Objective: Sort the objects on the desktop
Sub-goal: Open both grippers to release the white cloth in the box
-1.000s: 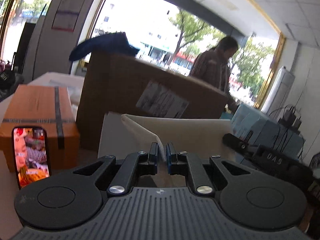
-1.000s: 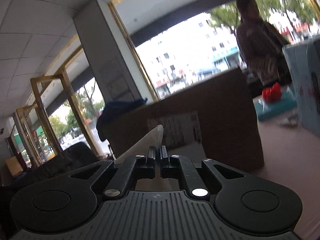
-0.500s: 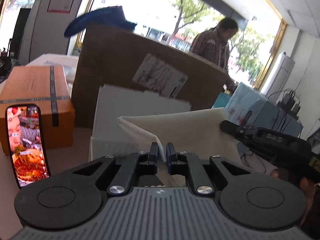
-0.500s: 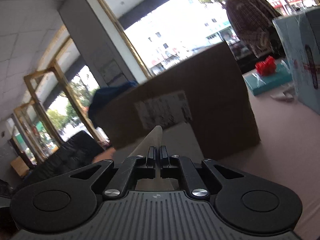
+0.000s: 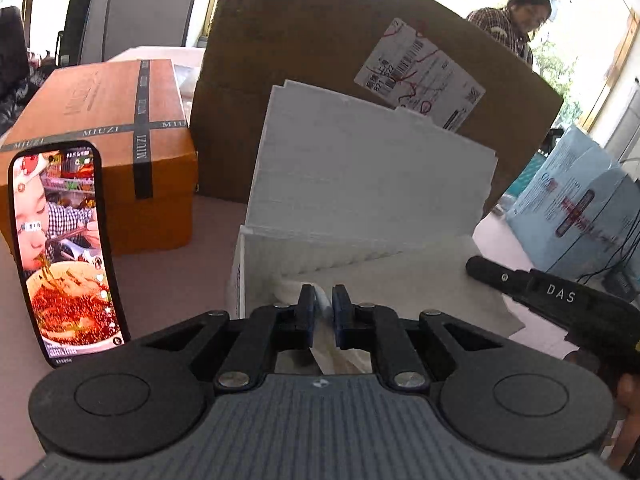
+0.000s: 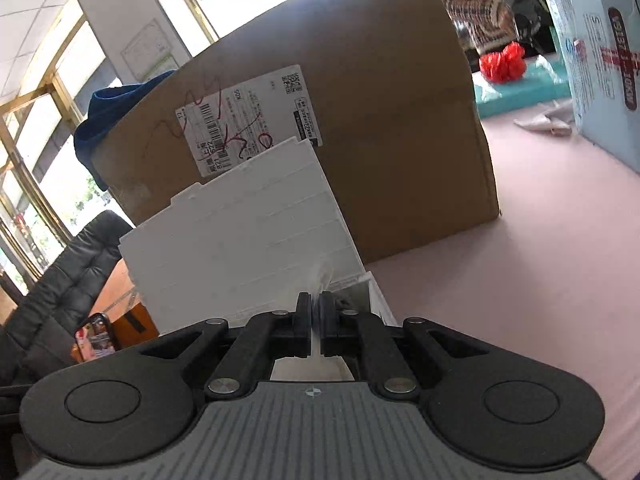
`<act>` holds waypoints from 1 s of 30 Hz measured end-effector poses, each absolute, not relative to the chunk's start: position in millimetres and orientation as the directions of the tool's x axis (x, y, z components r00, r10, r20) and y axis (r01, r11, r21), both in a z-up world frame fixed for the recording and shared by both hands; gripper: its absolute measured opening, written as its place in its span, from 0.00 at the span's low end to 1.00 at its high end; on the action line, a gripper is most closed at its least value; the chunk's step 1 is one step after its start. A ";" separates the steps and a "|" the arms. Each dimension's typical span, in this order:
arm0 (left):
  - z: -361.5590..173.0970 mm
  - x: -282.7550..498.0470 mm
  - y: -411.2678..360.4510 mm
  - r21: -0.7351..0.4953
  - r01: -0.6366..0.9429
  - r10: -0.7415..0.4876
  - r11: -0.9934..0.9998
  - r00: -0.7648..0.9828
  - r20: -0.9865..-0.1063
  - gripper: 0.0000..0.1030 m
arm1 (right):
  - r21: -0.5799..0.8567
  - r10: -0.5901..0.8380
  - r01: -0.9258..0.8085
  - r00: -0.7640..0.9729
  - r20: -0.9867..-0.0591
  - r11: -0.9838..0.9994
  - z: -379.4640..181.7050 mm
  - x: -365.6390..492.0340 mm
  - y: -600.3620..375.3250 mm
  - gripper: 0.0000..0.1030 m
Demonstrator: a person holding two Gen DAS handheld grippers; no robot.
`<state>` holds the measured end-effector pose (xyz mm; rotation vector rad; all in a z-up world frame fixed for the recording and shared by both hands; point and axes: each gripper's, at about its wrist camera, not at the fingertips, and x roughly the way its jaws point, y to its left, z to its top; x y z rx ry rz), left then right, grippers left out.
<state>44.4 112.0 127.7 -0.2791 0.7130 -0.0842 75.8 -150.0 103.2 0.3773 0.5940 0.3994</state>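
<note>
A cream cloth is stretched between both grippers over an open white corrugated box. My left gripper is shut on one corner of the cloth. In the right wrist view my right gripper is shut on another corner of the cloth, just above the box's right wall. The box lid stands upright behind, leaning on a large brown carton. The right gripper's black body shows at the right of the left wrist view.
A lit phone stands upright at the left, with an orange taped box behind it. Light blue boxes stand at the right. A person is behind the carton. Pink tabletop stretches to the right.
Both grippers have come down with the cloth, from held up in the air to low over the open white box. The cloth now lies flatter across the box.
</note>
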 end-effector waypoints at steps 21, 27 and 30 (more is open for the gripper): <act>154.5 33.1 119.5 -0.242 0.075 -0.194 0.967 0.833 -0.518 0.69 | 0.305 0.536 -0.441 0.692 -0.483 0.844 121.5 65.2 -139.1 0.46; 176.4 22.7 144.8 -0.321 0.078 -0.223 0.944 0.868 -0.443 0.70 | 0.346 0.583 -0.527 0.389 -0.713 0.776 115.1 88.5 -97.0 0.10; 183.8 19.1 157.0 -0.364 0.072 -0.230 0.929 0.881 -0.414 0.70 | 0.242 0.470 -0.520 0.366 -0.803 0.819 112.8 102.1 -70.6 0.10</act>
